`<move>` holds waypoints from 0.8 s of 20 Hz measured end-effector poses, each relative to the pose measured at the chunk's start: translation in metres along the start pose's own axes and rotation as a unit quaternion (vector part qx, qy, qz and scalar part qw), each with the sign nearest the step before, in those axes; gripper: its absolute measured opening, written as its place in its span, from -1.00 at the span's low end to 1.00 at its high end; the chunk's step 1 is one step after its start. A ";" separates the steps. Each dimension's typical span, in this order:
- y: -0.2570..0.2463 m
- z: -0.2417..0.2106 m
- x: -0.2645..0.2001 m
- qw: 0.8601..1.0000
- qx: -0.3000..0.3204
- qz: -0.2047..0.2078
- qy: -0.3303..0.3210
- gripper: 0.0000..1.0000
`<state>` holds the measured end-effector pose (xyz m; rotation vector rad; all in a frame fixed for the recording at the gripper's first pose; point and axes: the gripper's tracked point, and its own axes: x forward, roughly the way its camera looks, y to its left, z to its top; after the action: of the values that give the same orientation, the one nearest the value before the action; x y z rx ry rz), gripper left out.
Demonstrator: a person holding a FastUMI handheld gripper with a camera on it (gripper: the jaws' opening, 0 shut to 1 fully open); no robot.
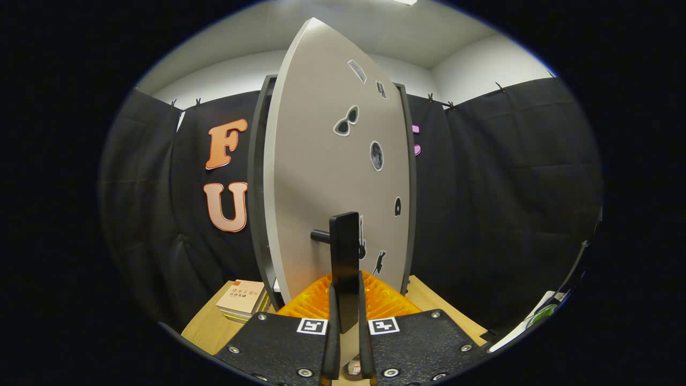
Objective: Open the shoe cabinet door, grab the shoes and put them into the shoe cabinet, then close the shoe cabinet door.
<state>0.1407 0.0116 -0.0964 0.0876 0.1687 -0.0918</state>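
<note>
The shoe cabinet's grey door (332, 177) stands tall right in front of me, with several small stickers on it. Its left edge stands out from the dark cabinet frame (256, 187), so the door is swung partly open. A black upright handle (344, 257) is fixed to the door's lower part by a short stub. My gripper (347, 327) is shut on the lower end of this handle, with both fingers (333, 332) pressing on its sides.
The cabinet stands on a wooden table (206, 327). A small stack of books (242, 297) lies on the table left of the cabinet. A white and green object (538, 313) sits low at the far right. Black cloth walls surround the booth.
</note>
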 end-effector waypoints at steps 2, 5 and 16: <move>-0.023 -0.001 -0.007 1.000 0.007 -0.001 0.001 -0.72; -0.049 -0.003 -0.013 1.000 0.013 0.012 0.008 -0.76; -0.151 -0.008 -0.019 0.992 0.026 0.122 0.012 -0.75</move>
<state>0.1062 -0.1357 -0.1134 0.1606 0.1785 0.1489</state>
